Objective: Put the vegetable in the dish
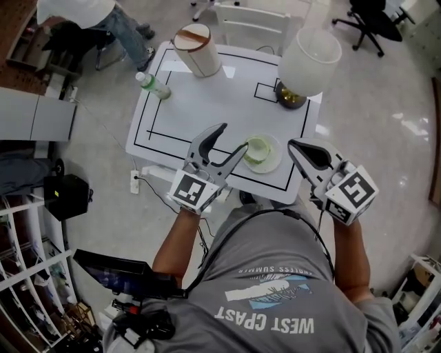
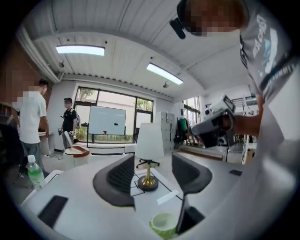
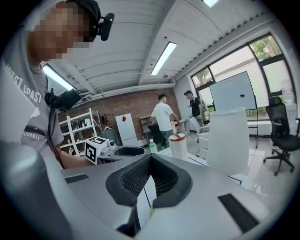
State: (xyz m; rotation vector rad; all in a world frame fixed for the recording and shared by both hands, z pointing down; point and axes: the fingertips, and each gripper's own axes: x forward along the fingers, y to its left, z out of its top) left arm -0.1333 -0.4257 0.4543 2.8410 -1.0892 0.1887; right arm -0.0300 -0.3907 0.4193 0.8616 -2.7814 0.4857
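Observation:
A pale green vegetable (image 1: 258,147) lies in a small whitish dish (image 1: 275,163) near the front edge of the white table (image 1: 172,117). My left gripper (image 1: 233,138) hovers just left of the dish, its jaws apart with nothing between them. In the left gripper view the vegetable (image 2: 164,226) shows low down, below the left gripper (image 2: 152,160). My right gripper (image 1: 295,146) hangs to the right of the dish. In the right gripper view the right gripper (image 3: 149,160) has its tips together and holds nothing.
A lamp with a white shade (image 1: 309,61) stands at the table's far right. A round container with a brown lid (image 1: 196,49) and a green bottle (image 1: 153,85) sit at the far left. Two people (image 2: 30,117) stand beyond the table. An office chair (image 1: 368,21) is behind.

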